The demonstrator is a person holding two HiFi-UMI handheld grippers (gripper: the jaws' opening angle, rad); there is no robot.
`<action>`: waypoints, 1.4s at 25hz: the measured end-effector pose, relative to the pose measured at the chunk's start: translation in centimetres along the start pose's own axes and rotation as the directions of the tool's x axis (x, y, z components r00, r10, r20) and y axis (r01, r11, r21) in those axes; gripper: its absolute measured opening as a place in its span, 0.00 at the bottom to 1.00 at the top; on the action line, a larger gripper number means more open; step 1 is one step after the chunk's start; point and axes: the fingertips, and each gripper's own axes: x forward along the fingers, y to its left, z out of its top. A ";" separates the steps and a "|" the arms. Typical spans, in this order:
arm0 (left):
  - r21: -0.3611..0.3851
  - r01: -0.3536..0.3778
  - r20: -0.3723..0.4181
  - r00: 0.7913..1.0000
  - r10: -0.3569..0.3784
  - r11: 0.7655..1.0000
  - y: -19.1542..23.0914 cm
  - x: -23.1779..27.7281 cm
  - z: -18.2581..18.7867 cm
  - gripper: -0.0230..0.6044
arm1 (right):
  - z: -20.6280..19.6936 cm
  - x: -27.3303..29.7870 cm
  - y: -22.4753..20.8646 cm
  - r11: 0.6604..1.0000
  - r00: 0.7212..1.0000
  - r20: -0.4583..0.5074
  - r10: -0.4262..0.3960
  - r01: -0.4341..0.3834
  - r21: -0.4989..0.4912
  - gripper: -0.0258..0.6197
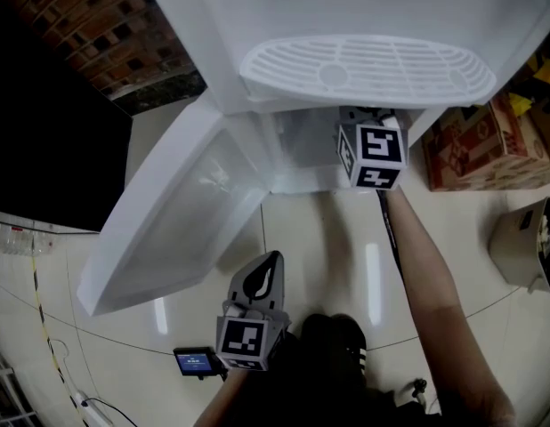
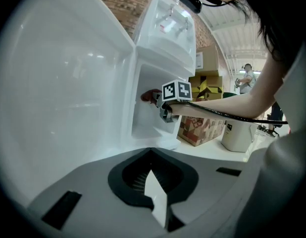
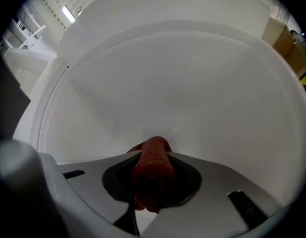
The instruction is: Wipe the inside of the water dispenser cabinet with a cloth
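The white water dispenser (image 1: 346,25) stood on a pale tiled floor (image 1: 328,238) with its lower cabinet door (image 1: 168,221) swung wide open to the left, below the slotted drip tray (image 1: 364,65). The right gripper (image 2: 159,103) reached into the open cabinet, its marker cube just under the tray's edge. Its jaws were clamped on a bunched red cloth (image 3: 152,177), whose front end bulged out past the jaw tips, right up against the plain white inner wall (image 3: 182,93) of the cabinet; whether it actually touched could not be told. The left gripper (image 1: 269,269) hung low, well apart from the cabinet and close to the person's body, jaws closed together with nothing between them, pointing towards the open door. A cardboard box (image 1: 471,145) sat on the floor just right of the dispenser; its red and white print was too small to read. A small device with a lit screen (image 1: 197,360) lay on the floor near the left gripper, its display unreadable. The dispenser showed no legible brand or label
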 end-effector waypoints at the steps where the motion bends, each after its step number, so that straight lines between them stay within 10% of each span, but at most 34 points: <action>1: 0.000 -0.001 0.000 1.000 0.001 1.000 0.1 0.0 0.0 0.00 | -0.5 0.2 0.1 1.000 1.000 -0.019 0.006 -0.006 0.005 0.16; 14: 0.026 -0.006 -0.006 1.000 0.006 1.000 0.8 -0.4 -0.9 0.00 | -13.4 -2.7 3.0 0.998 0.921 -0.384 0.060 -0.056 0.022 0.16; 23: 0.023 0.002 0.007 1.000 -0.002 1.000 0.5 -0.2 -0.7 0.00 | -3.7 -4.4 0.3 0.990 0.982 -0.134 -0.131 0.122 -0.075 0.16; 28: 0.024 0.014 0.014 1.000 -0.014 1.000 0.1 0.0 -0.8 0.00 | 3.0 -6.3 -1.9 0.961 0.962 0.012 -0.271 0.271 -0.057 0.16; 35: 0.033 0.015 0.010 1.000 -0.016 0.999 0.1 -0.2 -0.7 0.00 | -2.3 -6.1 -2.9 0.956 0.941 -0.166 -0.295 0.290 -0.056 0.16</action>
